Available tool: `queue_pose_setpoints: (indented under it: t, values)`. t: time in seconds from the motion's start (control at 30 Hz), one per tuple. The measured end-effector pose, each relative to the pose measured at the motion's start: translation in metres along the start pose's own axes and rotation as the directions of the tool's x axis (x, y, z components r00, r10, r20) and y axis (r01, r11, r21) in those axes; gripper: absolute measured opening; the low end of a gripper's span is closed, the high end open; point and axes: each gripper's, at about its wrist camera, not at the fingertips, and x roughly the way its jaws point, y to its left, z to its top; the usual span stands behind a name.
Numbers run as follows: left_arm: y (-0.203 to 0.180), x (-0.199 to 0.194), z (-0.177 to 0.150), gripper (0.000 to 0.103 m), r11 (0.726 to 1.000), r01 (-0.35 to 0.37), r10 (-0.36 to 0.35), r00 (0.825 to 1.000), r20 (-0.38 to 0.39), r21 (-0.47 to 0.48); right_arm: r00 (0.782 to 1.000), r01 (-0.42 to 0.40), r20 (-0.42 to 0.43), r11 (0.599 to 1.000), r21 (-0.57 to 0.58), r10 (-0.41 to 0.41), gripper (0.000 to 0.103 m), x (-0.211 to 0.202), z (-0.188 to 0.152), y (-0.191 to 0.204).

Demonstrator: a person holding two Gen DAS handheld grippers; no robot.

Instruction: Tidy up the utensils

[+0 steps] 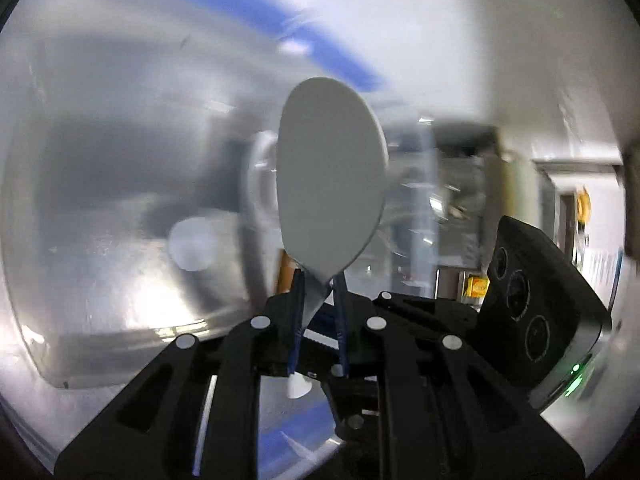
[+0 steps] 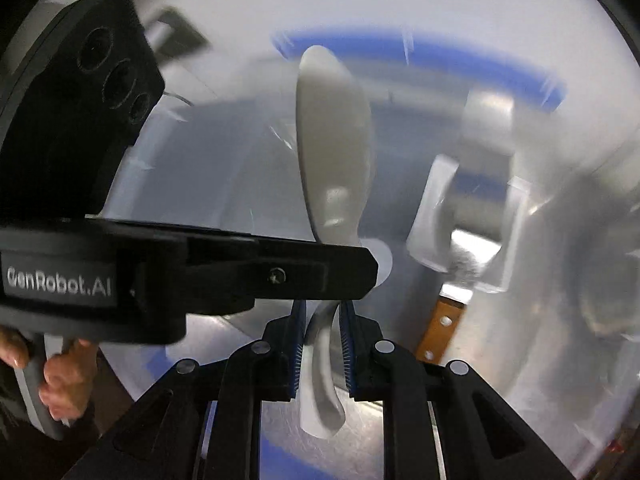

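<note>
My left gripper (image 1: 318, 280) is shut on the neck of a grey spoon (image 1: 330, 176), whose broad bowl stands up in front of the camera. My right gripper (image 2: 322, 312) is shut on the handle of a second grey spoon (image 2: 334, 148), bowl pointing away and seen edge-on. The left gripper's black body (image 2: 180, 268) crosses the right wrist view from the left, just in front of the right fingers. A clear plastic container (image 2: 472, 208) lies blurred to the right beyond the spoon.
A shiny metal surface (image 1: 100, 240) lies below with blue tape stripes (image 1: 248, 4). A wooden-handled utensil (image 2: 440, 332) lies on the metal at lower right. The right gripper's black body (image 1: 536, 304) sits at the right of the left wrist view. Both views are motion-blurred.
</note>
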Motion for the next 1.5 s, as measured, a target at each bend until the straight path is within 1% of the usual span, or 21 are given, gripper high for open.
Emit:
queue_pose_setpoints:
  t: [0.13,0.23,0.3,0.37,0.4,0.43,0.47,0.5,0.53,0.6,0.7,0.77,0.83,0.87,0.97,1.13,1.23,1.3,1.33,1.4,1.5]
  values:
    - [0.036,0.027,0.019,0.012,0.994,-0.031,0.023,0.997,-0.077,-0.107,0.992,0.005,-0.122,0.998,0.061,0.002,0.018,0.041,0.017,-0.016]
    - [0.052,0.047,0.027,0.012,0.984,-0.09,0.071,0.99,-0.125,-0.154,0.982,0.02,-0.189,0.995,0.099,-0.001,0.018,0.063,0.02,-0.022]
    - [0.059,0.056,0.028,0.017,0.979,-0.124,0.096,0.981,-0.167,-0.163,0.977,0.011,-0.215,0.991,0.13,0.017,0.021,0.069,0.018,-0.026]
    - [0.053,0.054,0.025,0.021,0.977,-0.175,0.153,0.973,-0.175,-0.119,0.982,0.029,-0.191,0.995,0.099,-0.01,0.026,0.055,0.013,-0.023]
    - [0.043,0.047,0.023,0.022,0.977,-0.201,0.188,0.971,-0.149,-0.078,0.986,0.051,-0.162,0.996,0.078,-0.038,0.026,0.041,0.011,-0.02]
    - [0.031,0.033,0.018,0.031,0.977,-0.213,0.208,0.972,-0.111,-0.027,0.991,0.076,-0.114,0.996,0.048,-0.07,0.027,0.024,0.006,-0.016]
    - [0.021,0.019,0.015,0.04,0.978,-0.208,0.208,0.975,-0.073,0.005,0.996,0.08,-0.031,0.997,0.003,-0.08,0.027,-0.009,-0.004,-0.004]
    - [0.009,0.005,0.008,0.043,0.98,-0.197,0.198,0.98,-0.029,0.04,0.997,0.077,0.023,0.997,-0.027,-0.076,0.027,-0.03,-0.013,0.005]
    - [-0.011,-0.021,-0.006,0.049,0.977,-0.185,0.181,0.982,0.046,0.105,0.993,0.058,0.108,0.995,-0.076,-0.05,0.027,-0.065,-0.032,0.023]
    - [-0.035,-0.057,-0.029,0.054,0.966,-0.193,0.169,0.975,0.142,0.171,0.98,0.022,0.198,0.987,-0.161,0.01,0.027,-0.106,-0.071,0.052]
    - [-0.054,-0.116,-0.083,0.064,0.961,-0.143,0.076,0.959,0.273,0.235,0.966,-0.015,0.246,0.961,-0.276,0.086,0.027,-0.127,-0.135,0.095]
    - [-0.047,-0.145,-0.123,0.067,0.963,-0.112,0.024,0.942,0.334,0.245,0.972,-0.032,0.211,0.943,-0.332,0.107,0.027,-0.105,-0.178,0.121]
    - [-0.033,-0.159,-0.159,0.067,0.968,-0.114,0.021,0.925,0.38,0.225,0.989,-0.033,0.123,0.929,-0.37,0.084,0.027,-0.056,-0.205,0.139]
    - [-0.018,-0.166,-0.18,0.067,0.974,-0.129,0.043,0.913,0.406,0.187,0.994,-0.034,0.087,0.925,-0.379,0.073,0.027,-0.035,-0.21,0.14]
    - [0.023,-0.165,-0.213,0.067,0.987,-0.149,0.109,0.901,0.42,0.064,0.996,-0.078,-0.068,0.923,-0.377,0.057,0.026,0.038,-0.238,0.15]
    - [0.095,-0.144,-0.252,0.067,0.978,-0.153,0.195,0.91,0.364,-0.143,0.985,-0.046,-0.174,0.933,-0.356,-0.018,0.025,0.099,-0.254,0.158]
    - [0.123,-0.128,-0.267,0.067,0.972,-0.105,0.172,0.927,0.334,-0.208,0.983,0.013,-0.164,0.929,-0.37,-0.08,0.025,0.105,-0.253,0.163]
    - [0.13,-0.119,-0.276,0.067,0.972,-0.079,0.15,0.934,0.325,-0.221,0.983,0.035,-0.153,0.927,-0.374,-0.099,0.019,0.107,-0.255,0.17]
    - [0.132,-0.115,-0.277,0.067,0.972,-0.073,0.143,0.937,0.32,-0.221,0.984,0.044,-0.147,0.93,-0.366,-0.104,0.009,0.108,-0.255,0.169]
    - [0.134,-0.108,-0.281,0.067,0.975,-0.054,0.12,0.944,0.307,-0.216,0.986,0.022,-0.151,0.944,-0.33,-0.076,0.006,0.11,-0.253,0.166]
    - [0.139,-0.084,-0.28,0.067,0.975,-0.014,0.076,0.958,0.275,-0.222,0.979,-0.105,-0.191,0.978,-0.178,0.07,0.004,0.105,-0.246,0.143]
